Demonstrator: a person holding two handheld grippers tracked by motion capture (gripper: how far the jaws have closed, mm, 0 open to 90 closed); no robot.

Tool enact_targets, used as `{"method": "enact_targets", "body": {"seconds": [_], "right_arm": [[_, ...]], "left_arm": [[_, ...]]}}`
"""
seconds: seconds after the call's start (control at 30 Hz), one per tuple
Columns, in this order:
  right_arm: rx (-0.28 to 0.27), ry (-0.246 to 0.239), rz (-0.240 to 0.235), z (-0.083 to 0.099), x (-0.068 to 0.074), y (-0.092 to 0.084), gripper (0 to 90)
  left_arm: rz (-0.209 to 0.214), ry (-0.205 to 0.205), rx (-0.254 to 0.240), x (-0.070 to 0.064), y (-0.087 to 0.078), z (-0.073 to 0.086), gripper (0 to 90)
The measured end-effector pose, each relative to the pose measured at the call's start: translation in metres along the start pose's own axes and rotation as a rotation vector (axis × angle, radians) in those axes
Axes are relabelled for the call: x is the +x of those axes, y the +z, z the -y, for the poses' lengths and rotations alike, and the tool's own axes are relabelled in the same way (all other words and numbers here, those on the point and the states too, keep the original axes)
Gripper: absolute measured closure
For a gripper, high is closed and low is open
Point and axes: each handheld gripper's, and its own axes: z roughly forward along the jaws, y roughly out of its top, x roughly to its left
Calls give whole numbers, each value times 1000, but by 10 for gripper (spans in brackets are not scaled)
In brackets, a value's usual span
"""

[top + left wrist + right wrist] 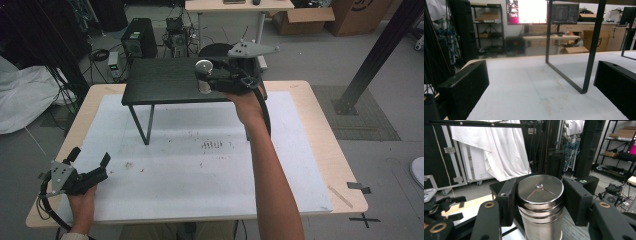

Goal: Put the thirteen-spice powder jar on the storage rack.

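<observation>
A shiny metal cylinder (pixel 203 75) with a flat round lid sits between the jaws of my right gripper (pixel 205 81), over the right front part of a low black stand (pixel 160 82). In the right gripper view both black pads press the sides of the cylinder (pixel 540 202), so the right gripper (pixel 541 197) is shut on it. Its base is hidden, so I cannot tell whether it rests on the stand. My left gripper (pixel 91 157) lies open near the table's front left corner with nothing between its jaws, and the left gripper (pixel 540 85) faces the stand's leg (pixel 589 62).
A white mat (pixel 200 165) covers most of the wooden table (pixel 345 190) and has a few brown smudges in the middle. The stand's thin black legs rest on the mat's far half. Computers, cables and cardboard boxes sit on the floor beyond the table.
</observation>
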Motion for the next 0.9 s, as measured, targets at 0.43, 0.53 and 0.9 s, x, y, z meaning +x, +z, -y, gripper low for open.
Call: {"method": "enact_targets", "body": {"seconds": [0.43,0.53,0.9], "right_arm": [[23,15,45,-6,-11,36,483],[27,22,60,-7,-14,45,483],[78,27,111,-8,-18,78,483]], "left_arm": [[1,5,2,0,0,0,4],[1,4,2,1,0,0,4],[2,1,2,0,0,0,4]]}}
